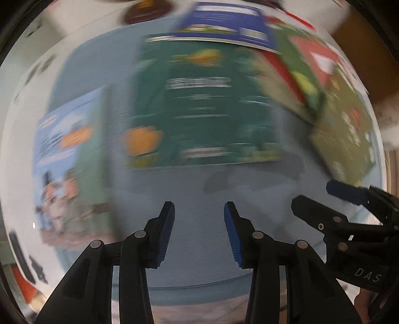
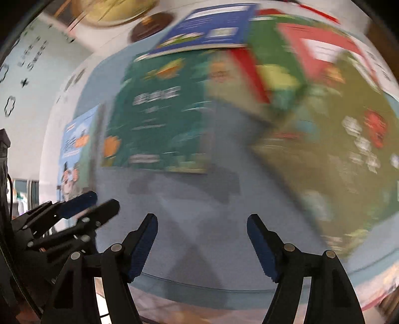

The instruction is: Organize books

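Surface: a pale blue table (image 1: pixel 194 194) fills the middle of both views, with white cloth beyond it along the top and left edges; everything is smeared by motion blur.
Background: a dark brown round thing (image 2: pixel 152 25) sits at the top, left of centre in the right view, too blurred to name.
Books: spread flat and loosely overlapping across the upper half of the frame. A dark green book (image 1: pixel 199 104) lies dead centre, a blue book (image 1: pixel 222 22) peeks out above it, a red and green book (image 1: pixel 296 72) is upper right, an olive book (image 1: pixel 346 129) runs down the right side, and a light blue cartoon book (image 1: pixel 69 162) sits apart at the left.
Left gripper (image 1: pixel 199 211): mine, bottom centre of the left view, jaws apart, nothing between them, hovering over bare table below the green book.
Right gripper (image 2: pixel 202 226): bottom centre of its own view, jaws spread wide, holding nothing, with the olive book just to its right.
Spacing: my two grippers are close side by side; each shows in the lower corner of the other's view.
Progress: by my reckoning nothing is stacked yet.
Risk one: the grippers could knock together if both go for the same book.
Risk two: these look thin and flat, so a jaw may skid over a cover and shove the pile instead of catching an edge.
Risk three: lifting an overlapped book could drag its neighbour along.
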`<action>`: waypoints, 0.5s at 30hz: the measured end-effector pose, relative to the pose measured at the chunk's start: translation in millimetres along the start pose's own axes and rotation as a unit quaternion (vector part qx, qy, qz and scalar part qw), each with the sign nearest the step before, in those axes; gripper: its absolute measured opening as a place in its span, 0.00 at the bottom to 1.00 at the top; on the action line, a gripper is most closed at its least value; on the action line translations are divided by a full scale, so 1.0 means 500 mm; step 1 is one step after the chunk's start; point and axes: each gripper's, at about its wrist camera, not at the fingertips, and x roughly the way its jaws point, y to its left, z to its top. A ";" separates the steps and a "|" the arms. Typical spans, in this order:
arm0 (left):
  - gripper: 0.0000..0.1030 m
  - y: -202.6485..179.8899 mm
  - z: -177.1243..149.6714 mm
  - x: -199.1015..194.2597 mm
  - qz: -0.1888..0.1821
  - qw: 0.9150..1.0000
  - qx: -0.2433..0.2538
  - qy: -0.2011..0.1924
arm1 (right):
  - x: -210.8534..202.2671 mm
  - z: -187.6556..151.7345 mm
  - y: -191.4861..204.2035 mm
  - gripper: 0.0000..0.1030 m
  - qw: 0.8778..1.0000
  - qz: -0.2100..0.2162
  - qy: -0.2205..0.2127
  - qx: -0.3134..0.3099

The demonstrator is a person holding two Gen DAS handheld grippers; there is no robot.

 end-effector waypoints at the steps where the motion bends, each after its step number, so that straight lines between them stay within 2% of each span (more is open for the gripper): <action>1: 0.38 -0.033 0.006 0.005 -0.006 1.000 0.010 0.005 | -0.010 -0.003 -0.028 0.70 1.000 -0.004 -0.001 0.009; 6: 0.38 -0.162 0.038 0.027 -0.029 0.999 0.039 0.017 | -0.050 -0.016 -0.173 0.70 0.998 -0.007 -0.006 0.064; 10: 0.38 -0.241 0.076 0.035 -0.016 0.997 0.076 0.014 | -0.073 -0.023 -0.282 0.70 0.995 -0.008 -0.003 0.102; 15: 0.40 -0.296 0.149 0.053 0.014 0.995 0.100 0.013 | -0.081 -0.027 -0.368 0.70 0.992 -0.006 -0.002 0.126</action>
